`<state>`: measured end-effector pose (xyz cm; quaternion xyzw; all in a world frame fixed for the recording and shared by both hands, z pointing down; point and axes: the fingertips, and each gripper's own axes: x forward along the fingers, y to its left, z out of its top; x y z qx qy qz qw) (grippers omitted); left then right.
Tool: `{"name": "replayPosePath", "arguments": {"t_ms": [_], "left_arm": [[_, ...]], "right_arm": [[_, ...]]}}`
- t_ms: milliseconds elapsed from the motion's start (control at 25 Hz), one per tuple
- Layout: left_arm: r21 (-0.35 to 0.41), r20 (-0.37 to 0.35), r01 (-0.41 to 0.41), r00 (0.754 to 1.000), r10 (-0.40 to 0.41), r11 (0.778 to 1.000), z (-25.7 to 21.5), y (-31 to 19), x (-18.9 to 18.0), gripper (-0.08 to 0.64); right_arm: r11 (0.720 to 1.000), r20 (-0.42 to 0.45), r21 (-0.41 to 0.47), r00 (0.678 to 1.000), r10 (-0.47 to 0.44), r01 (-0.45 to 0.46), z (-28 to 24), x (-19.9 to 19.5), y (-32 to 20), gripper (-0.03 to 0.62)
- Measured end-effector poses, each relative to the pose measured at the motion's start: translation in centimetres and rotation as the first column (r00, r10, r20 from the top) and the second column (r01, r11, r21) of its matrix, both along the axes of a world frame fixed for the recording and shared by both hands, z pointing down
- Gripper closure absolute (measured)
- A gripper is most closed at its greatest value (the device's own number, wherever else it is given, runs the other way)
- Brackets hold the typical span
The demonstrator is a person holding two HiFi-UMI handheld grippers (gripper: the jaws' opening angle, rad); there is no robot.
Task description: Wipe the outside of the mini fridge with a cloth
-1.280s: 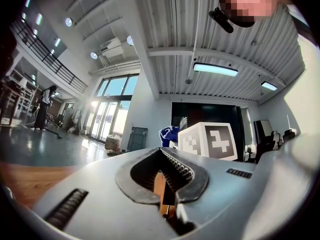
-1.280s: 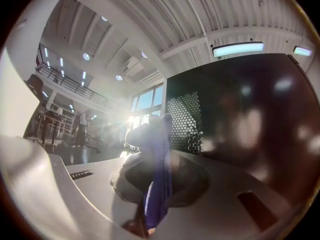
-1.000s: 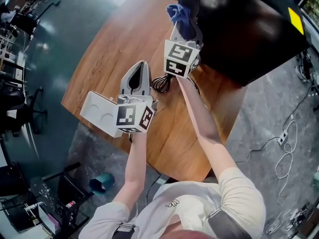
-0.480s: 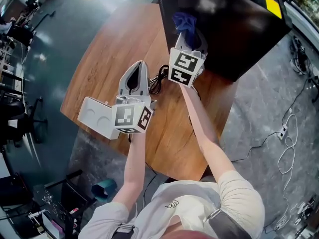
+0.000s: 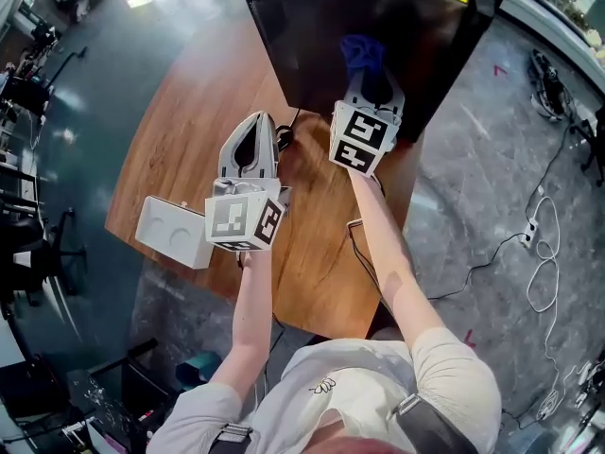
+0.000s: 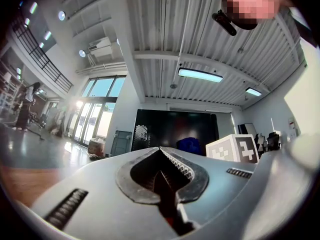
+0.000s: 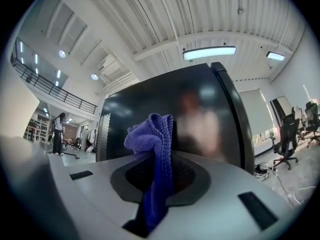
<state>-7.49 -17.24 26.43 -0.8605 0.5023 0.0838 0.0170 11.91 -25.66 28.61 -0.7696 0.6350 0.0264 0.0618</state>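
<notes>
Cloth (image 5: 362,53) pinched in right gripper's (image 7: 159,171) fingers now overlaps mini fridge (image 5: 312,26); left gripper's (image 6: 161,151) closed.

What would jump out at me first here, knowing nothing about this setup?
A bright blue cloth is pinched in the right tongs, held up in front of the big glossy black mini fridge at the far side of the wooden table. The left tongs hang shut and empty over the table beside it.
</notes>
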Motion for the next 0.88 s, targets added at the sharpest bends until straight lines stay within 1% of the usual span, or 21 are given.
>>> {"name": "replayPosePath", "arguments": {"t_ms": [160,440,600,680,800,880], "left_arm": [[0.002,-0.010,-0.022,1.000,0.022,1.000,-0.2,0.6,1.8,0.555],[0.004,-0.018,-0.073,0.997,0.073,0.997,-0.6,0.9,5.2,0.555],[0.014,0.000,-0.096,0.995,0.096,0.995,-0.9,1.1,7.0,0.555],[0.016,0.011,-0.104,0.995,0.104,0.994,-0.8,1.1,7.5,0.555],[0.012,-0.009,-0.108,0.994,0.108,0.994,-0.7,0.9,7.8,0.555],[0.013,-0.010,-0.101,0.995,0.102,0.995,-0.7,0.6,7.8,0.555]], "right_arm": [[0.999,-0.002,-0.001,0.999,0.038,-0.038,-0.1,3.3,1.8,0.529],[0.990,-0.028,-0.001,0.990,0.139,-0.139,0.2,9.2,5.0,0.529],[0.987,-0.004,-0.004,0.987,0.159,-0.159,0.0,11.5,6.0,0.529],[0.984,-0.005,-0.008,0.984,0.176,-0.176,0.0,12.3,6.3,0.531],[0.976,-0.029,-0.011,0.976,0.216,-0.217,0.2,14.0,7.0,0.529],[0.965,-0.046,-0.019,0.964,0.260,-0.261,0.4,15.6,7.6,0.531]]}}
